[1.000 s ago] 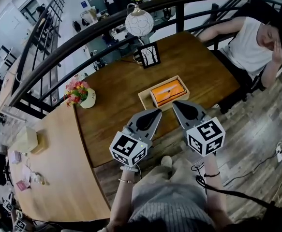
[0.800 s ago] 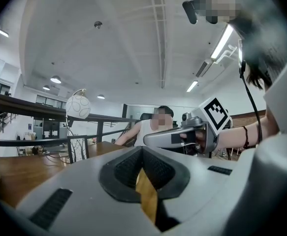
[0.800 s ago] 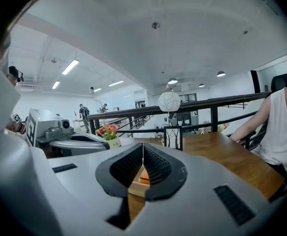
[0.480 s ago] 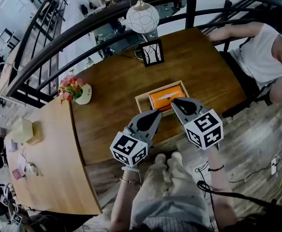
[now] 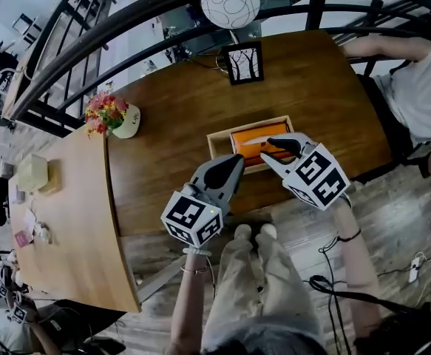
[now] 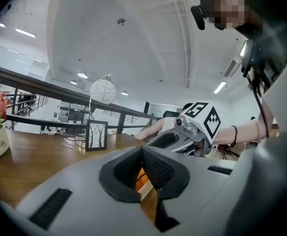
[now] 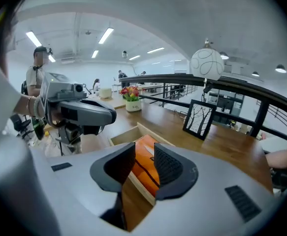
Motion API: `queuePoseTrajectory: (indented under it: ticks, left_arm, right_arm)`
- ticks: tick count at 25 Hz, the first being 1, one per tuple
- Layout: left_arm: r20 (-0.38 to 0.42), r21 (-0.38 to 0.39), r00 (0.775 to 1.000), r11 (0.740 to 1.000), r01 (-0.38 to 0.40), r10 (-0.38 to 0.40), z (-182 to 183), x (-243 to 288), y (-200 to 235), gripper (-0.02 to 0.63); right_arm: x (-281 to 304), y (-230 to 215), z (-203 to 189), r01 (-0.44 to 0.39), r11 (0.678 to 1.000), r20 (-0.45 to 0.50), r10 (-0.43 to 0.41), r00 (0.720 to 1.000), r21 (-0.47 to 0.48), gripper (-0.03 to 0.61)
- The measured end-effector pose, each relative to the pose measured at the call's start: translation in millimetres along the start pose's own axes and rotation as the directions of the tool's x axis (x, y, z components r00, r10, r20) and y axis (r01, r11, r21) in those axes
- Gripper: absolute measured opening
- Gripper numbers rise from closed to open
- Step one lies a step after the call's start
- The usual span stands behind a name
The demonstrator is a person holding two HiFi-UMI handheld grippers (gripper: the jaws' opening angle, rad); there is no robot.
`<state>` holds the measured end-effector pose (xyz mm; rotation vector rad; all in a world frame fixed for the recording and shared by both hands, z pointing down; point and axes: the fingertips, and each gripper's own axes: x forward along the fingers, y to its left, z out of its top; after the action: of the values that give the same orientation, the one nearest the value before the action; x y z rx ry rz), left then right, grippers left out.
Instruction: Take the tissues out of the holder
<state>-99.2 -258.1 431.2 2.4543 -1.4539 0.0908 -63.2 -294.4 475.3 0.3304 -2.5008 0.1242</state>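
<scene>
- Orange tissues lie inside the wooden holder; we judge removal is left.
- Our right tool hovers over them, parted, empty; left tool closed, empty.

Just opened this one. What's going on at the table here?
A person stands at the wooden table with a hand-held gripper in each hand. The right hand-held gripper hangs over the orange tissue pack, which lies in its wooden holder. Its jaws stand apart with nothing between them. The left hand-held gripper is just short of the holder, jaws together and empty. The tissues have not been lifted out yet.
</scene>
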Motion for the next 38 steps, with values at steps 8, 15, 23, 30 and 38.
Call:
queuePoseTrajectory:
  ticks: [8, 15, 23, 30, 38]
  left_arm:
    - [-0.05, -0.019, 0.999, 1.0, -0.002, 0.001, -9, 12, 9, 0.008]
    - [-0.095, -0.014, 0.995, 1.0, 0.024, -0.025, -15, 23, 14, 0.008]
    - [-0.094, -0.015, 0.995, 1.0, 0.021, -0.022, -13, 19, 16, 0.008]
    - [-0.104, -0.008, 0.994, 1.0, 0.014, -0.015, -13, 11, 16, 0.008]
    - [-0.094, 0.003, 0.996, 1.0, 0.001, 0.0, -8, -4, 16, 0.008]
  right_arm:
    - [25, -11, -12, -0.151, 0.979, -0.198, 0.122, 0.973, -0.14, 0.106]
    - [36, -9, -21, -0.218, 0.958, -0.298, 0.156, 0.942, -0.189, 0.106]
    - [45, -5, -40, -0.283, 0.92, -0.45, 0.139, 0.882, -0.271, 0.104]
    - [45, -2, -38, -0.296, 0.886, -0.483, 0.096, 0.87, -0.357, 0.017]
    - [31, -3, -18, -0.208, 0.925, -0.37, 0.081, 0.926, -0.318, 0.014]
